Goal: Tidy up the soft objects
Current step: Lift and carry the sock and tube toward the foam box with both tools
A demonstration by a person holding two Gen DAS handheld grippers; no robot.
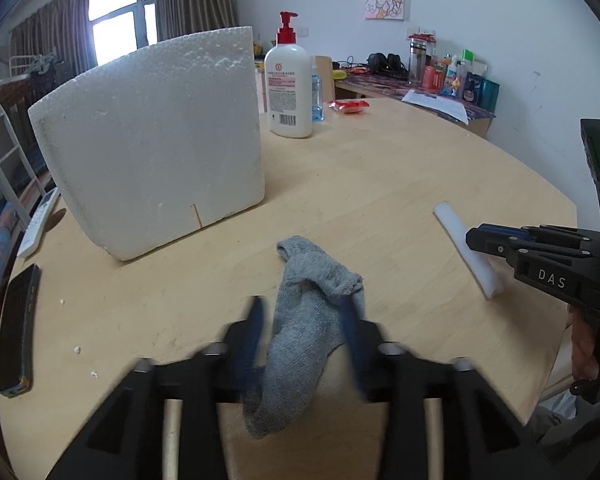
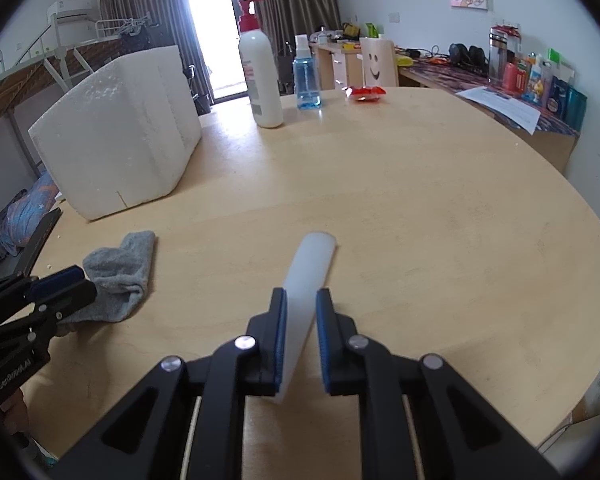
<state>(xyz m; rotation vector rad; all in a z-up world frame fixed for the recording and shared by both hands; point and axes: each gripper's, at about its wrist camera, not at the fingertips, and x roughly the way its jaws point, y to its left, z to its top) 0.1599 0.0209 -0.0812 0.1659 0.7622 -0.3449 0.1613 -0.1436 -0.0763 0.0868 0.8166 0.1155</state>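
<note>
A grey sock (image 1: 308, 320) lies crumpled on the wooden table (image 1: 380, 184). My left gripper (image 1: 306, 312) straddles it, jaws open and blurred, one finger on each side. The sock also shows in the right wrist view (image 2: 120, 276), with the left gripper (image 2: 66, 280) at its near end. A white foam strip (image 2: 306, 292) lies on the table between the fingers of my right gripper (image 2: 301, 300), which is open around it, with a gap on the right side. The strip (image 1: 468, 252) and right gripper (image 1: 488, 236) also show in the left wrist view.
A large white styrofoam box (image 1: 152, 140) stands at the left. Behind it are a lotion pump bottle (image 1: 290, 88), a blue spray bottle (image 2: 307, 76) and a red packet (image 1: 348, 106). A phone (image 1: 18, 328) and a remote (image 1: 40, 220) lie at the left edge.
</note>
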